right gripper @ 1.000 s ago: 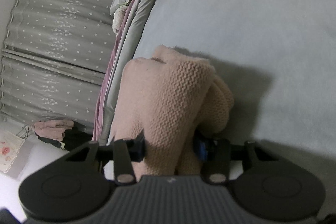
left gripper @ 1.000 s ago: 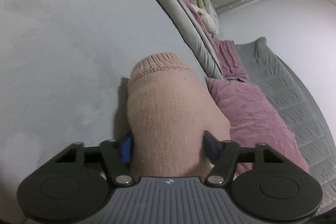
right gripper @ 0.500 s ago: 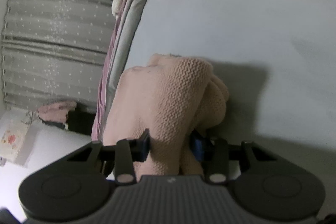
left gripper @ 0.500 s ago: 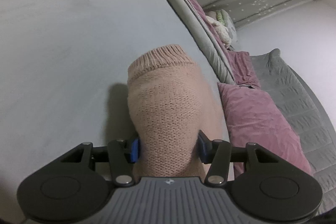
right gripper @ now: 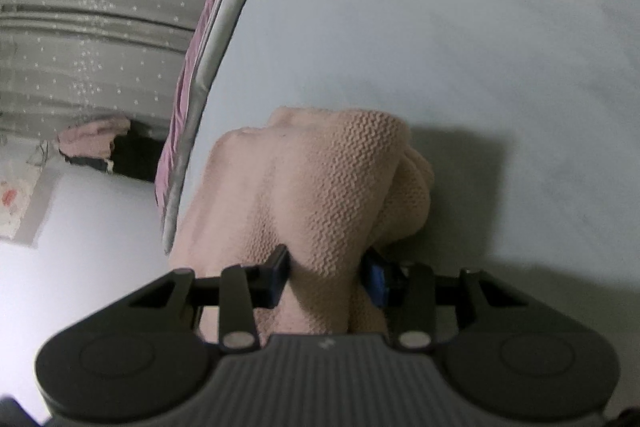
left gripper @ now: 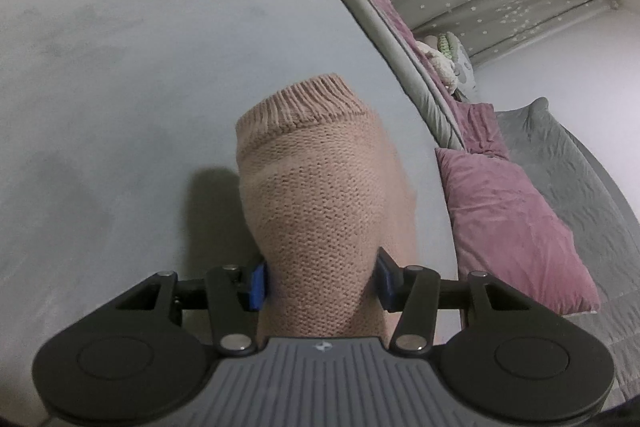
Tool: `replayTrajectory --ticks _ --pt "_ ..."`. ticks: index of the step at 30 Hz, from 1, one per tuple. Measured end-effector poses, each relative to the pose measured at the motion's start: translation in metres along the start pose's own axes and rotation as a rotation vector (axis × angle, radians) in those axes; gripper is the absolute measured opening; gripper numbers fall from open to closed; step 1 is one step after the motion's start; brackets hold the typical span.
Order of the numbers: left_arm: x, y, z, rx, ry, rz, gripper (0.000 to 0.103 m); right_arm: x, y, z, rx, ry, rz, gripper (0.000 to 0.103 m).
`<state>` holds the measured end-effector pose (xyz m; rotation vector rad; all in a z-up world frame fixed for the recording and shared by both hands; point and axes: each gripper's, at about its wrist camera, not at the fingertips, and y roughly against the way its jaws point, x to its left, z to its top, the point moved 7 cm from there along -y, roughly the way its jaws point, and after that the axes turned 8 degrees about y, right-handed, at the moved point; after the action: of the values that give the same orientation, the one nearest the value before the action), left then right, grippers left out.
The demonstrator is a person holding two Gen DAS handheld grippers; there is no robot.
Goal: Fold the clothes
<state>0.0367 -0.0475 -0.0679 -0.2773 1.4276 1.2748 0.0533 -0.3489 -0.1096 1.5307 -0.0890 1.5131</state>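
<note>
A pink knitted sweater (left gripper: 320, 195) hangs bunched from both grippers above a pale blue bed sheet (left gripper: 120, 67). My left gripper (left gripper: 320, 281) is shut on a thick fold of it, with the ribbed hem (left gripper: 308, 103) at the far end. My right gripper (right gripper: 326, 277) is shut on another bunched part of the sweater (right gripper: 312, 187), which bulges ahead of the jaws and casts a shadow on the sheet (right gripper: 480, 47). The fingertips are buried in the knit.
A mauve pillow (left gripper: 516, 223) and a grey quilt (left gripper: 580, 163) lie to the right in the left wrist view. The bed's grey and mauve edge (right gripper: 212, 39) runs beside a dotted grey curtain (right gripper: 80, 19). A pile of clothes (right gripper: 96, 143) sits on the floor.
Both grippers have closed tighter on the sweater and lifted it; the bed appears farther away, and the views have swung slightly.
</note>
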Motion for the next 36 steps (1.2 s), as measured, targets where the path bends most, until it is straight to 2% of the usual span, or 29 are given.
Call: replayTrajectory --ticks 8,13,18,20,22,25,29,32,36 --pt "0.024 0.036 -0.027 0.024 -0.018 -0.003 0.049 -0.012 0.039 -0.041 0.040 0.049 -0.042 0.041" --pt "0.032 0.036 -0.027 0.043 -0.051 -0.012 0.052 -0.014 0.049 -0.053 0.034 0.092 -0.048 0.044" --pt "0.035 0.037 -0.020 0.114 -0.139 0.001 0.059 -0.012 0.054 -0.057 0.002 0.149 -0.048 0.061" --pt "0.035 0.039 -0.015 0.161 -0.179 0.009 0.060 -0.013 0.059 -0.058 -0.016 0.170 -0.045 0.078" --pt "0.033 0.043 -0.010 0.199 -0.221 0.020 0.061 -0.011 0.069 -0.055 -0.045 0.193 -0.049 0.086" --pt "0.026 0.052 -0.006 0.218 -0.320 0.065 0.061 -0.003 0.085 -0.044 -0.101 0.245 -0.072 0.092" --pt "-0.001 0.067 0.008 0.084 -0.555 0.152 0.065 0.006 0.108 -0.037 -0.162 0.321 -0.104 0.093" --pt "-0.027 0.064 0.021 0.020 -0.687 0.141 0.069 0.014 0.117 -0.044 -0.191 0.388 -0.125 0.093" --pt "-0.053 0.030 0.033 0.037 -0.802 0.118 0.069 0.027 0.116 -0.061 -0.199 0.470 -0.124 0.087"
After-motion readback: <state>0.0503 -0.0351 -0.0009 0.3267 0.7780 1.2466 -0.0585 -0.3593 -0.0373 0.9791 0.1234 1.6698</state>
